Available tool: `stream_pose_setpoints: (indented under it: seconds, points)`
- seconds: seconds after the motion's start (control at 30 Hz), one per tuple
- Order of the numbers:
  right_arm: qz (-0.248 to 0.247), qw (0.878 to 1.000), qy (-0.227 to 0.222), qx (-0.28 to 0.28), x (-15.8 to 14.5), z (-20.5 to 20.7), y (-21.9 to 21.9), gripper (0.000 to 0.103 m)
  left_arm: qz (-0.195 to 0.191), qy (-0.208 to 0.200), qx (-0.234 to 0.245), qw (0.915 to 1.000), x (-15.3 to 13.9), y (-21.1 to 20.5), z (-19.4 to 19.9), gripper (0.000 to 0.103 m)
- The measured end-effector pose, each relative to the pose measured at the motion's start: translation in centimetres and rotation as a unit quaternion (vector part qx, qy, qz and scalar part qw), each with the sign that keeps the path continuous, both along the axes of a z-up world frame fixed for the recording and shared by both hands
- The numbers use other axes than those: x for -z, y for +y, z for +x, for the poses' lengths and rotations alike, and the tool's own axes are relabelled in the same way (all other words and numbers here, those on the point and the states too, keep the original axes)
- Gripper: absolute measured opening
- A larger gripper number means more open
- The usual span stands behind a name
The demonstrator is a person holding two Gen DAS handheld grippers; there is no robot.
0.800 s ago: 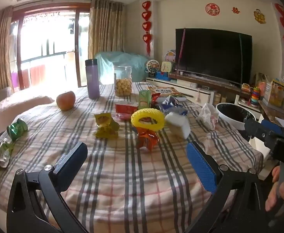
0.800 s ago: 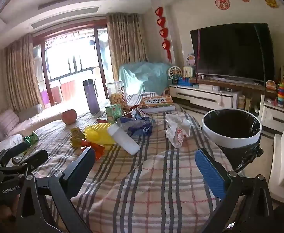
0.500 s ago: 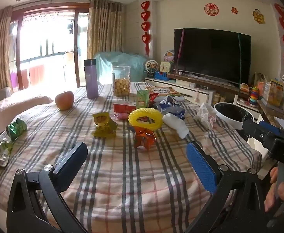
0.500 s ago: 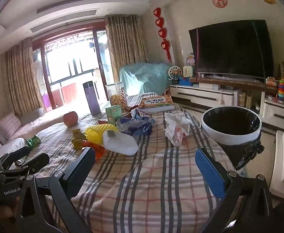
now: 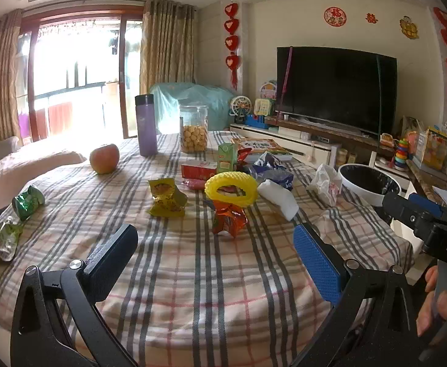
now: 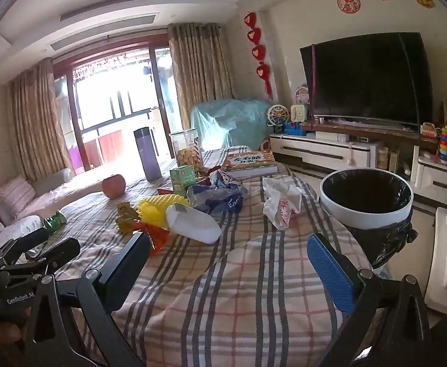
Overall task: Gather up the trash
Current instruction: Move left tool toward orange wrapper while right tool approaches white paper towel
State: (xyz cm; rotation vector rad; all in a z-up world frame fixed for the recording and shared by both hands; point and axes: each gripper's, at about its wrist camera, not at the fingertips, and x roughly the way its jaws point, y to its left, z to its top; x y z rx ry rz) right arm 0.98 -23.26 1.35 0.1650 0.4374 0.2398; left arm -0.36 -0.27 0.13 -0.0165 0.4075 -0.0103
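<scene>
The left gripper (image 5: 215,241) is hovering over the near part of the table (image 5: 192,290) with its jaws spread wide and nothing between them. The right gripper (image 6: 226,253) is hanging the same way, released and empty, above the checked cloth on the right side of the table; a hand (image 5: 437,302) is showing at the lower right edge of the left view, gripping that tool's handle.

Just beyond the left gripper, an orange wrapper (image 5: 228,220) is lying crumpled, touching the front of a yellow foam ring (image 5: 231,188). A yellow packet (image 5: 166,198) is sitting to the left of them, and a white bottle (image 6: 192,223) is lying on its side to their right. At the table's left edge, two green wrappers (image 5: 27,202) are resting well apart from the rest.

Farther back, a blue bag (image 6: 217,195), a white plastic bag (image 6: 280,205), a red packet (image 5: 197,171) and a green carton (image 5: 226,157) are clustering together. Beside the table's right edge, a bin (image 6: 365,211) lined with a black bag is standing open.

Behind these, an apple (image 5: 104,158), a purple flask (image 5: 145,125), a jar of biscuits (image 5: 193,128) and a book (image 6: 249,162) are standing near the far edge.
</scene>
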Motion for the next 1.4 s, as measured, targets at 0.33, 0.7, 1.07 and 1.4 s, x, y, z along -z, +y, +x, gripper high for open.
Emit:
stream_pose_setpoints:
  seconds: [0.33,0.7,1.07,1.4]
  points:
    - [-0.002,1.000,0.002,0.001,0.10,-0.10,0.04,0.103,0.002,-0.006,-0.002,1.0000,-0.17,-0.03,-0.09,0.103]
    - [-0.001,1.000,0.002,-0.001,0.08,-0.04,0.21,0.103,0.002,-0.006,-0.002,1.0000,-0.14,0.02,-0.16,0.103]
    - [0.000,1.000,0.004,-0.005,0.08,-0.08,0.34,0.103,0.001,-0.006,-0.002,1.0000,-0.14,0.07,-0.16,0.103]
    - [0.002,1.000,0.004,-0.006,0.13,-0.04,0.43,0.103,0.001,-0.006,-0.003,1.0000,-0.10,0.09,-0.17,0.103]
